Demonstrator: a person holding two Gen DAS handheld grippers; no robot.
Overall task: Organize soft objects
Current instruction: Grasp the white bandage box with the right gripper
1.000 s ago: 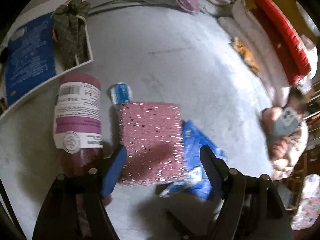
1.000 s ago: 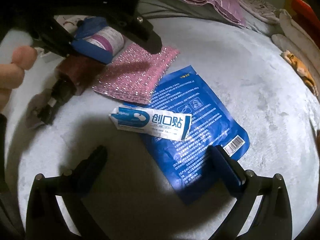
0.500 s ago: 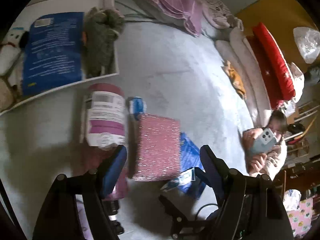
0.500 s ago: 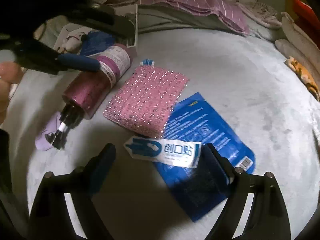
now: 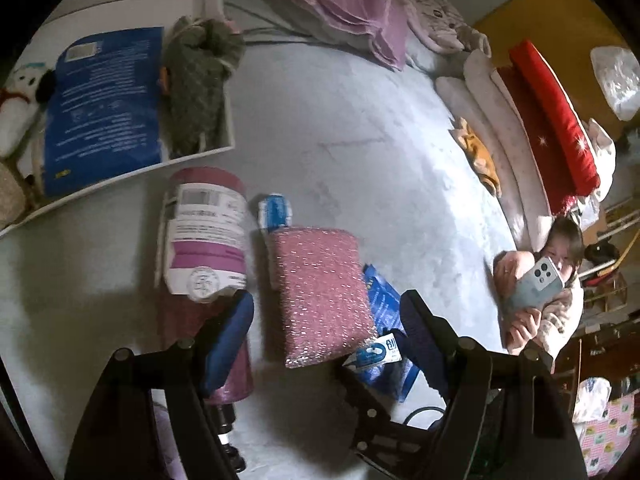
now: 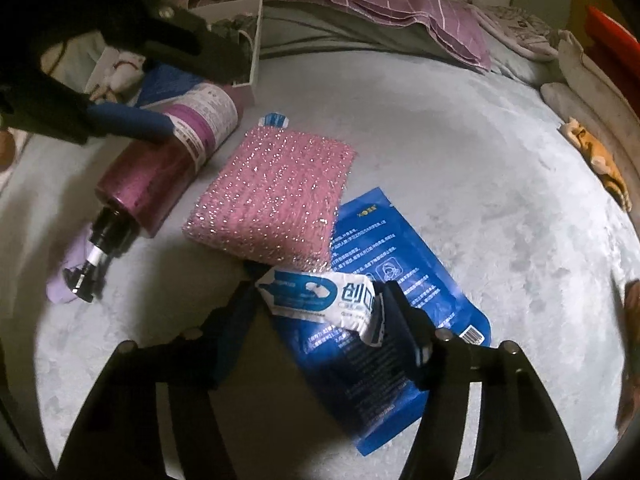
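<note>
Closing around a small white-and-blue packet (image 6: 320,300), the right gripper (image 6: 316,320) has its two fingers (image 6: 404,332) on either side of the crumpled wrapper, the right-hand one touching its folded end and the other just beside its opposite end; whether both pads press firmly yet I cannot tell. That packet lies on a flat blue pouch (image 6: 400,304), which rests on the pale grey bed cover (image 6: 460,140). A pink glittery sponge (image 6: 276,196) overlaps the upper corner of the pouch, and beyond its far edge another little blue-and-white packet (image 6: 273,120) peeks out. To the left of the sponge a purple bottle (image 6: 160,172) lies on its side, its black pump nozzle pointing toward the camera over a small lilac item (image 6: 66,284). The left gripper (image 5: 328,340) hangs above the sponge with its fingers spread wide and nothing between them; one finger (image 5: 228,340) sits over the bottle, the other over the blue pouch. In the left wrist view a white box (image 5: 224,120) at the upper left holds a second blue pouch (image 5: 104,108), a grey plush toy (image 5: 200,84) and a white plush toy (image 5: 16,108). Folded purple bedding (image 5: 352,12) and a red cushion (image 5: 556,120) edge the bed, and a person (image 5: 548,304) sits at the right holding a phone
</note>
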